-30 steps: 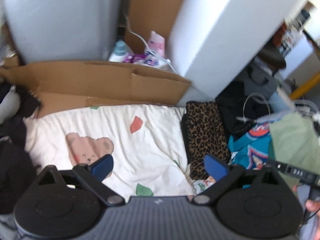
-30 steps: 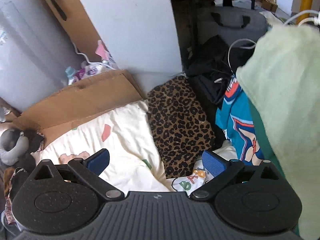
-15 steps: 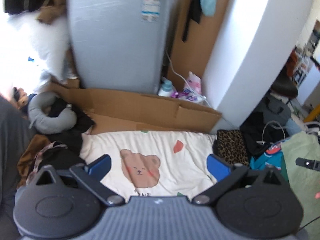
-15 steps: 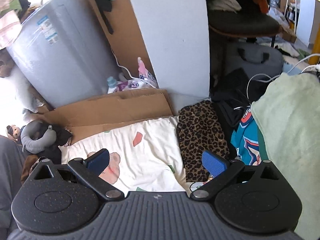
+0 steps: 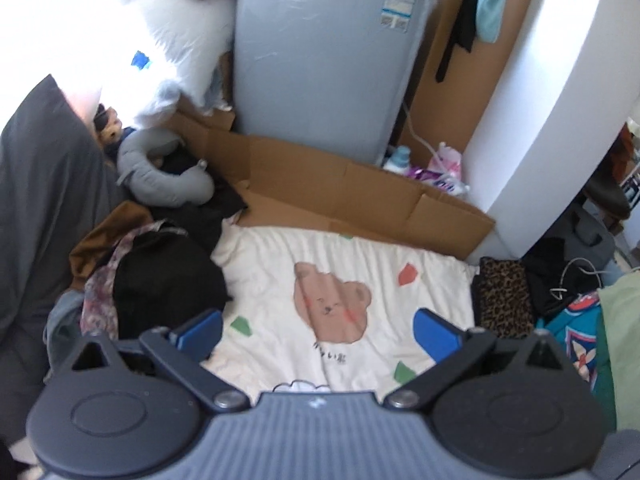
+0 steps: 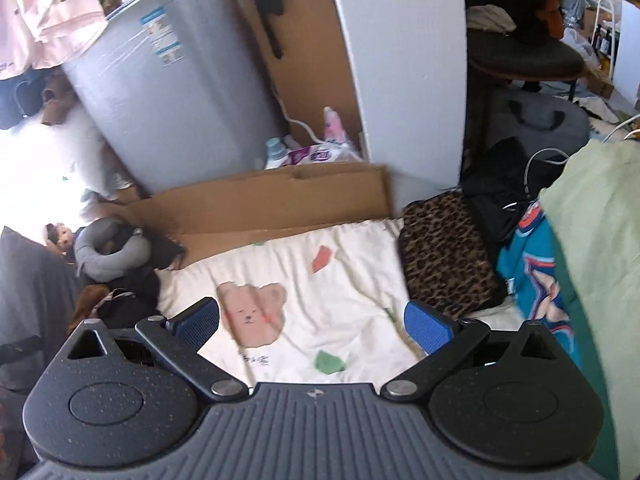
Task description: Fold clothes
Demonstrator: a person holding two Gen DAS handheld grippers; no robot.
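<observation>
A cream bear-print blanket (image 5: 340,264) lies spread flat; it also shows in the right wrist view (image 6: 304,280). A folded leopard-print garment (image 5: 504,300) sits at its right edge, also in the right wrist view (image 6: 444,256). A pile of dark clothes (image 5: 164,276) lies at the blanket's left. A teal printed garment (image 6: 532,276) and a pale green cloth (image 6: 596,248) lie at the right. My left gripper (image 5: 318,332) is open and empty, raised above the blanket. My right gripper (image 6: 312,322) is open and empty, also above it.
A flattened cardboard box (image 5: 340,192) lies behind the blanket, in front of a grey appliance (image 5: 328,52) and a white pillar (image 5: 560,92). A grey neck pillow (image 5: 160,172) lies at the left. Black bags and cables (image 6: 504,192) crowd the right.
Both grippers have risen and pulled back from the blanket, so more of the room shows. Both stay open and empty.
</observation>
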